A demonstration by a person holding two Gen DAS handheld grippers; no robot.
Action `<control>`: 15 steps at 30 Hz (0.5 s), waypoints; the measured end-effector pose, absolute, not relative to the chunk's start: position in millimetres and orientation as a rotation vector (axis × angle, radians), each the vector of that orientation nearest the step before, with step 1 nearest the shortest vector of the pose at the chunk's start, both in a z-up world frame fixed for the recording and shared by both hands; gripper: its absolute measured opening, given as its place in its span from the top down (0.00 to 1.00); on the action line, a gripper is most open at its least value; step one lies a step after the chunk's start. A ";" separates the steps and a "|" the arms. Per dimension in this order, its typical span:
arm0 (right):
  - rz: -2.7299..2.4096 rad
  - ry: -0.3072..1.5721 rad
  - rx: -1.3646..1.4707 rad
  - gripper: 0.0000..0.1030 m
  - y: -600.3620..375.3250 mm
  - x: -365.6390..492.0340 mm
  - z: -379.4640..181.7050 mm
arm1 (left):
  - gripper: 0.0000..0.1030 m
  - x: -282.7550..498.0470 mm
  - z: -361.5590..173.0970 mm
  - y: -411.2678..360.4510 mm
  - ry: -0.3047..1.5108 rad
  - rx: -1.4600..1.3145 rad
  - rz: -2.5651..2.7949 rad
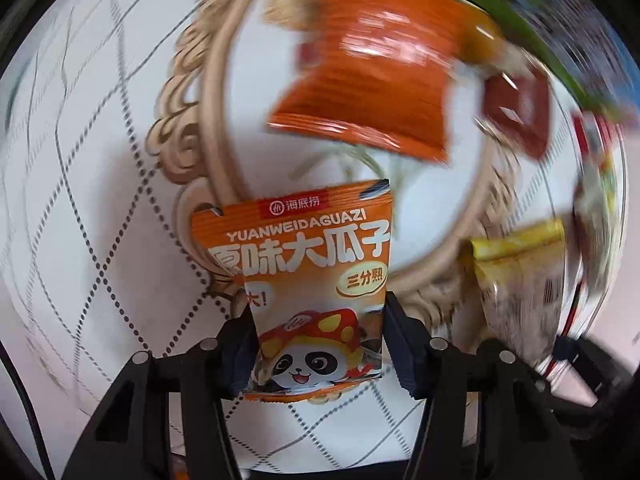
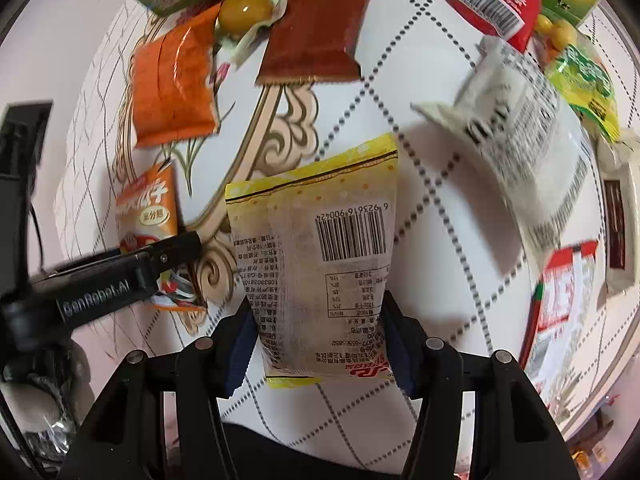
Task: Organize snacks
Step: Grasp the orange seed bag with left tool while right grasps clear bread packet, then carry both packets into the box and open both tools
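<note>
An orange sunflower-seed packet (image 1: 308, 264) with a panda on it stands pinched between the pads of my left gripper (image 1: 320, 344), over the white patterned tablecloth (image 1: 100, 160). The right wrist view shows the same seed packet (image 2: 148, 208) at the left, with the left gripper (image 2: 172, 264) on it. My right gripper (image 2: 320, 340) is shut on a yellow packet (image 2: 316, 240) whose barcode side faces the camera. That yellow packet (image 1: 516, 264) also shows blurred at the right of the left wrist view.
Loose snacks lie beyond: an orange packet (image 2: 172, 84), a brown packet (image 2: 316, 28), a sealed yellow yolk (image 2: 244, 10), a red packet (image 2: 496, 0), a white packet (image 2: 516, 132), a green one (image 2: 580, 76), and a red-and-white one (image 2: 560, 292).
</note>
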State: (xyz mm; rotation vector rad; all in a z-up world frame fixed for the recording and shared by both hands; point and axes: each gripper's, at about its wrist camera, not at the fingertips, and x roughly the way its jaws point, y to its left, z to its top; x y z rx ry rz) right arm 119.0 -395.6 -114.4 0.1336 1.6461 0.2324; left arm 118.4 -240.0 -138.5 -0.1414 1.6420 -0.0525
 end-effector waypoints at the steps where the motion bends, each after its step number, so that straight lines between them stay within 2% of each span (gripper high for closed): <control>1: 0.227 1.646 0.134 0.42 -391.6 116.8 -114.5 | 0.48 113.9 -137.3 -245.8 1.642 -0.113 -0.066; 6: 0.202 1.652 0.151 0.41 -394.8 114.3 -123.6 | 0.47 99.5 -147.6 -268.9 1.643 -0.017 -0.067; 15: 0.184 1.641 0.113 0.41 -365.2 108.5 -128.5 | 0.47 69.8 -145.4 -284.4 1.626 -0.022 -0.049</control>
